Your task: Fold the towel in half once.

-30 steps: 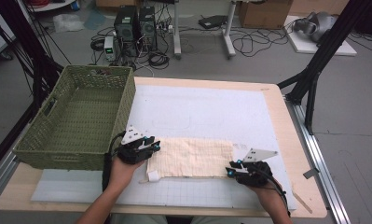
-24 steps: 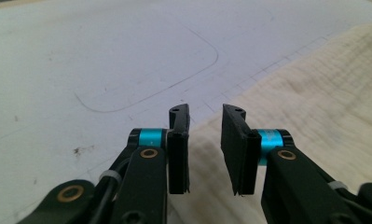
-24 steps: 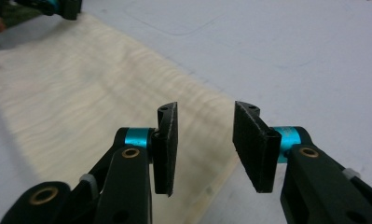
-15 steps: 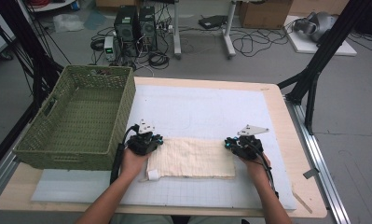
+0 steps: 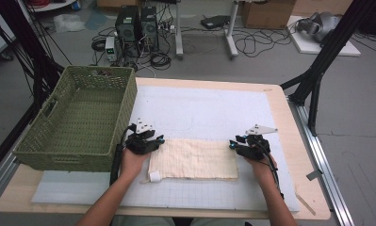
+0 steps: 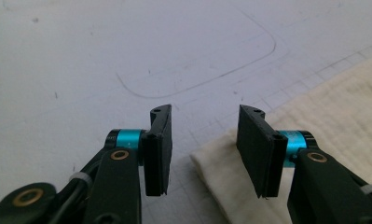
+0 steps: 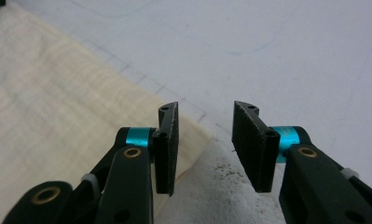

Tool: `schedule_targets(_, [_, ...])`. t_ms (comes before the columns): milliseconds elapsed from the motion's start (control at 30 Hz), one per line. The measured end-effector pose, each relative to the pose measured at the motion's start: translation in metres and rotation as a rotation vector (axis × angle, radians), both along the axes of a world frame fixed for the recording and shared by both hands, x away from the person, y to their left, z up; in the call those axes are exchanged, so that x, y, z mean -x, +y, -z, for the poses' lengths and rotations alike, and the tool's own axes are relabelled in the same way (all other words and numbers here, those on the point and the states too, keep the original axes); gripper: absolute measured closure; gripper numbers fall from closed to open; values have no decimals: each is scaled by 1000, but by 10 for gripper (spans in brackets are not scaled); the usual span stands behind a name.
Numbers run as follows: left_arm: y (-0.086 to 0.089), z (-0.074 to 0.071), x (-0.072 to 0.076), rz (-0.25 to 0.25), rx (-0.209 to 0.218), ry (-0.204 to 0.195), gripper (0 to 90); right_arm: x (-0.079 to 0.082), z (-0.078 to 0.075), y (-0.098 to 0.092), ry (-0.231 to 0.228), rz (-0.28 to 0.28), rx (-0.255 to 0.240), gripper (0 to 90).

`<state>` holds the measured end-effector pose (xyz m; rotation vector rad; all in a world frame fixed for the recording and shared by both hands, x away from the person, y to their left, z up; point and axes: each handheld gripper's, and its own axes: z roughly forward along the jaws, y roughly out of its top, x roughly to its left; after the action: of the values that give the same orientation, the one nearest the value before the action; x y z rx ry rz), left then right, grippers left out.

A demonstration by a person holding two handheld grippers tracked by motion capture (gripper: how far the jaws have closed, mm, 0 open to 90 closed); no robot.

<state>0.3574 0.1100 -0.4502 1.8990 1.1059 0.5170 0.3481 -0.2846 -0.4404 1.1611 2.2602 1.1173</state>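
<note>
Cream cloth (image 5: 193, 159) lay folded flat on the white mat (image 5: 214, 108), lower centre of the high view, long side running left-right. Left gripper (image 5: 145, 141) sat at the cloth's upper-left corner, right gripper (image 5: 248, 146) at its upper-right corner. Both sets of jaws had just been opening. In the left gripper view the jaws stood apart, cloth corner (image 6: 221, 161) lying on the mat under the gap, pads off it. In the right gripper view the jaws were also apart, cloth edge (image 7: 72, 107) at frame left and below, nothing pinched. Green wicker basket (image 5: 77, 117) stood at left of the high view, just beside the left gripper.
</note>
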Motion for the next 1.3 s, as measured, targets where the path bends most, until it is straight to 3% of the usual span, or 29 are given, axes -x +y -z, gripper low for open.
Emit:
schedule_targets(100, [0,0,-1,24,-7,16,599,-3,5,3,29,-10,24,606])
schedule_targets(133, [-1,1,-1,42,-17,29,654,-4,8,4,42,-19,29,630])
schedule_targets(167, [-3,1,-1,61,-32,34,744,-5,8,3,57,-24,9,695])
schedule_targets(200, [-6,1,-1,73,-50,28,855,-5,7,2,89,-66,-20,840])
schedule_targets(233, [-6,1,-1,80,-60,30,855,-5,7,2,89,-66,-20,840])
schedule_targets(333, [-2,0,-4,60,-22,49,863,-6,5,3,95,-68,-10,862])
schedule_targets(533, [-2,-5,-13,18,27,10,865,-15,-2,0,-4,-27,19,864])
schedule_targets(633, [-2,-9,-22,1,45,-12,864,-21,-5,1,-20,-12,22,864])
schedule_targets(700, [-1,-10,-29,-24,74,-59,864,-28,-7,1,-42,7,1,864])
schedule_targets(767, [0,-9,-35,-22,78,-42,864,-36,-7,1,-48,20,-13,864])
schedule_targets(967, [2,-9,-48,-34,113,-66,863,-52,-5,6,-61,57,-2,863])
schedule_targets(1100, [3,-4,-49,-22,107,-41,853,-56,-4,9,-62,64,15,853])
schedule_targets(1133, [3,-5,-49,-21,111,-38,836,-57,-4,10,-64,62,16,840])
schedule_targets(1200, [3,-9,-47,-41,144,-33,663,-55,-6,9,-58,72,10,709])
schedule_targets(1267, [3,-14,-43,-17,161,-36,611,-53,-7,7,-53,83,3,618])
schedule_targets(1300, [3,-14,-43,-17,161,-36,575,-53,-7,7,-53,83,3,618])
